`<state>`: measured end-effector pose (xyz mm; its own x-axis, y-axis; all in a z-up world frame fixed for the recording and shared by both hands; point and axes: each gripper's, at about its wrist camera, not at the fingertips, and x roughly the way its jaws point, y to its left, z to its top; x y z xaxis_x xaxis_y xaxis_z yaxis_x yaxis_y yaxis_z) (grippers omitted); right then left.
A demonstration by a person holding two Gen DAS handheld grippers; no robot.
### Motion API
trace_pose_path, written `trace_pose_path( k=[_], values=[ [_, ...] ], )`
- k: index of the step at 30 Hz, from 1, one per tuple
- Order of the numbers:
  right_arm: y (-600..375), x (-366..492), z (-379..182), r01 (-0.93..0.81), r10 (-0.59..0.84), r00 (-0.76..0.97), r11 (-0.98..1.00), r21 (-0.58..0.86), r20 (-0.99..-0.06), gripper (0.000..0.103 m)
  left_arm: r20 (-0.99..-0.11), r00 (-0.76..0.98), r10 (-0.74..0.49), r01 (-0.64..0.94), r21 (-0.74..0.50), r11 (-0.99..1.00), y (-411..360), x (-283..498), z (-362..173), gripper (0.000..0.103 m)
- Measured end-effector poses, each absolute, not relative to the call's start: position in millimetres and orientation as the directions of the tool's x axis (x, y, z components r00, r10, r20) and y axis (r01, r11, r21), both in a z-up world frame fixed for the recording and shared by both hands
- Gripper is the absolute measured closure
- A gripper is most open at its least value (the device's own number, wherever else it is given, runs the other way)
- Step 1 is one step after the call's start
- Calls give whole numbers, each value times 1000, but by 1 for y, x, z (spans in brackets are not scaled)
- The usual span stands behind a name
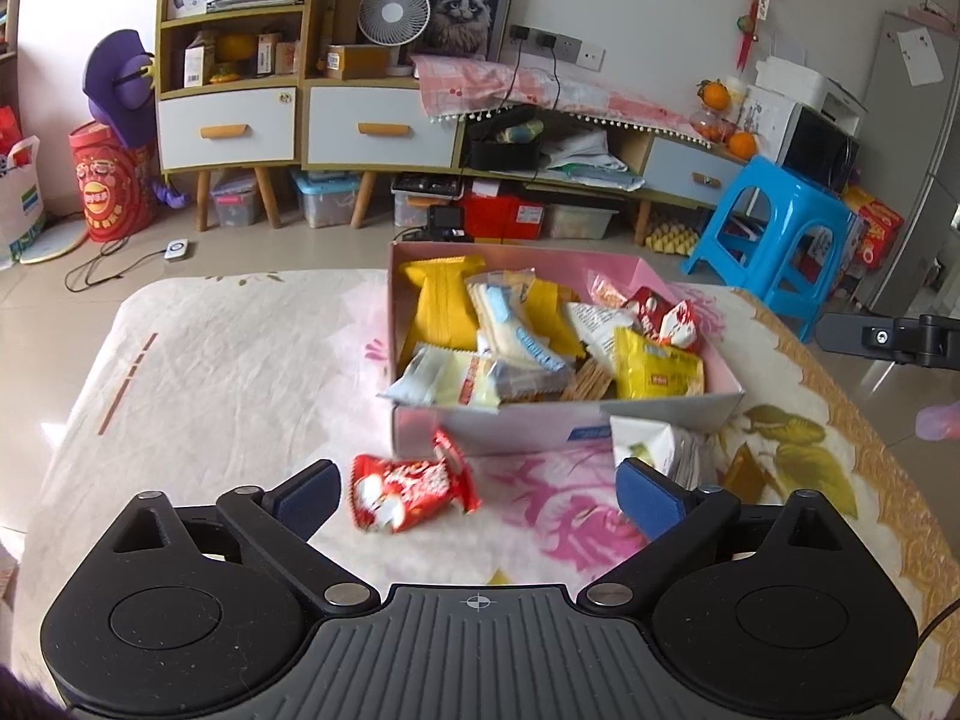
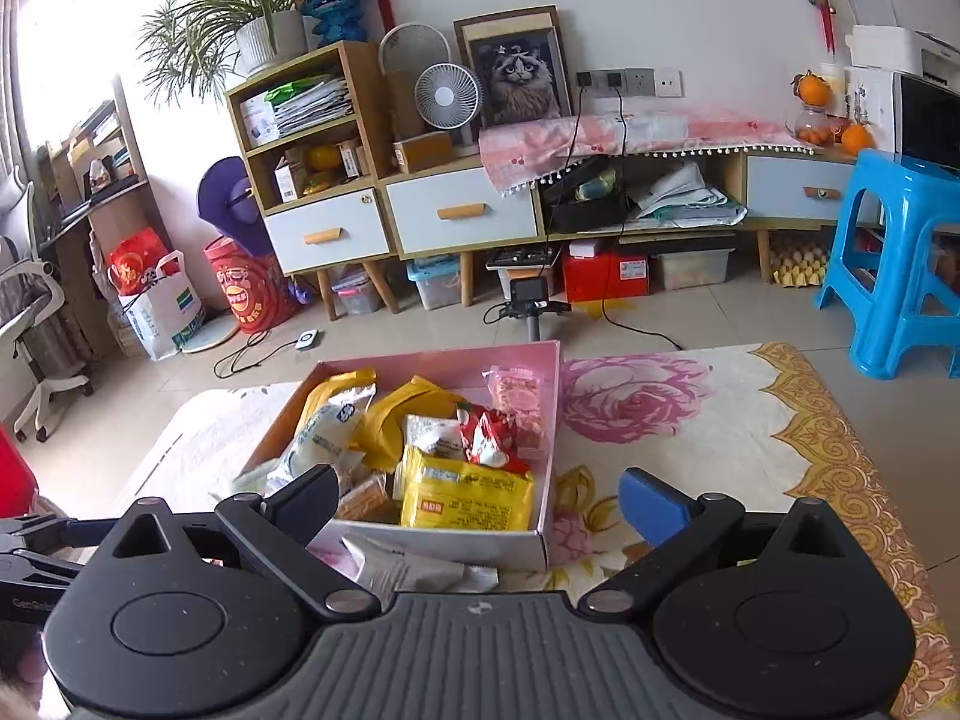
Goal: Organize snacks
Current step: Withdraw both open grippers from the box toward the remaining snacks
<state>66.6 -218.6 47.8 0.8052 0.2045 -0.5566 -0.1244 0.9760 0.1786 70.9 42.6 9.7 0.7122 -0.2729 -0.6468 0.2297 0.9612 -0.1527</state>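
in the left wrist view, the far left of the desk (image 1: 198,372) is bare floral cloth, loads of open room there, and the cloth runs out to a rounded edge at the upper left where the floor tiles start. the left hand-held gripper (image 1: 474,495) sits bottom centre with its jaws spread wide, nothing pinched. a red snack packet (image 1: 408,489) lies loose on the cloth between the fingers, nearer the left pad, not gripped, and just in front of the near wall of the pink box (image 1: 660,411). the box is centre frame, open top, heaped with yellow, white and red snack packs. writing on them is too blurry to read. a white-and-green packet (image 1: 654,450) leans at the box's near right corner, just beyond the right pad. right of that the cloth shows a gold patterned border along the desk's right edge, with a blue stool (image 1: 774,240) on the floor past it.

right wrist view: the other tool pokes in at the lower left, with "gen..." lettering cut off. the right hand-held gripper (image 2: 477,507) is also spread wide and empty. the box sits between and beyond its fingers, a yellow packet (image 2: 465,495) in its near right corner, print unreadable. a pale wrapper (image 2: 414,570) lies in front of the box's near wall. right side of the desk is clear cloth out to the gold border.
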Motion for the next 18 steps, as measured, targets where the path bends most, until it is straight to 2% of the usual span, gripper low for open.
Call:
trace_pose_path(
  k=[18],
  values=[
    [-204, 33, 12, -228, 210, 767, 972, 48, -607, 9, -642, 718, -271, 267, -107, 958, 61, 48, -19, 3]
  ],
)
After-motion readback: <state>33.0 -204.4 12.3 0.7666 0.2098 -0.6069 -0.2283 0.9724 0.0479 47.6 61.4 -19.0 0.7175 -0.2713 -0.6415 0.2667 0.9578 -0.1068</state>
